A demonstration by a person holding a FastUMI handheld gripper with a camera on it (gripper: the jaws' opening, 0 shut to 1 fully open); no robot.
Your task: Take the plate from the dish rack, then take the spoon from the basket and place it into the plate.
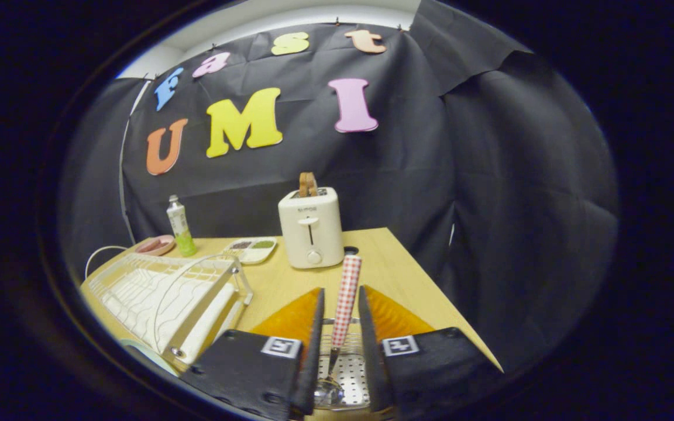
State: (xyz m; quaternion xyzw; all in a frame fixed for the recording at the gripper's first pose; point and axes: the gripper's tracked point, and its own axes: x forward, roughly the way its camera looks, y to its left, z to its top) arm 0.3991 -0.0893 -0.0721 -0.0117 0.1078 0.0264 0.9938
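1. The gripper (340, 304) has its fingers close on either side of the red-and-white checked handle of the metal spoon (346, 298); whether both press on it cannot be told. The spoon's bowl sits over the perforated metal basket (351, 374).
2. This looks like the spoon-lifting step; next it needs carrying to the plate.
3. Beyond the spoon stand a cream toaster (310, 228) and, beside it, the white wire dish rack (167, 292) on the wooden worktop (407, 275).

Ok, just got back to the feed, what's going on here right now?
The hand-held gripper sits over the perforated metal basket, its fingers either side of the spoon with the red-checked handle. The spoon stands upright between them; whether both fingers press on it is unclear. The white dish rack lies beside the basket on the wooden table, and a toaster stands beyond the fingers.
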